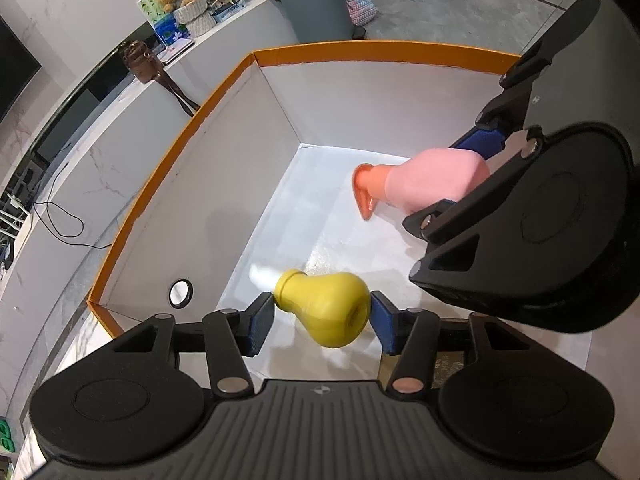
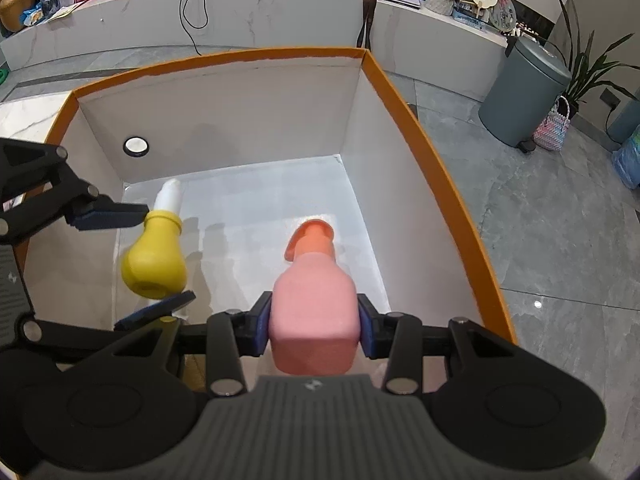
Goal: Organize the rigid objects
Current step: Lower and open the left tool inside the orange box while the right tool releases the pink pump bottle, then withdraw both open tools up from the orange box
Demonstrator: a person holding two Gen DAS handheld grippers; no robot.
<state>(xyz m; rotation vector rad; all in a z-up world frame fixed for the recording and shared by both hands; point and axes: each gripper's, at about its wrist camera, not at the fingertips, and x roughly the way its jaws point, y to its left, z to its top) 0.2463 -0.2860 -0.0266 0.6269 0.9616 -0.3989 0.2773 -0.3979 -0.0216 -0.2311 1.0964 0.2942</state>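
My left gripper (image 1: 322, 318) is shut on a yellow bulb-shaped bottle (image 1: 326, 308) with a white tip, held inside an orange-rimmed white box (image 1: 360, 50). My right gripper (image 2: 313, 322) is shut on a pink bottle (image 2: 314, 316) with an orange cap, also held inside the box (image 2: 224, 60). The pink bottle (image 1: 432, 180) and right gripper (image 1: 468, 170) show at the right of the left wrist view. The yellow bottle (image 2: 154, 260) and left gripper (image 2: 158, 254) show at the left of the right wrist view. Both bottles point toward the box's far wall.
The box wall has a round metal eyelet (image 1: 181, 293). A white marble counter (image 2: 240, 4) with clutter and a black cable stands beyond the box. A grey-green bin (image 2: 520, 92), a woven basket (image 2: 554, 128) and a plant stand on the grey tiled floor to the right.
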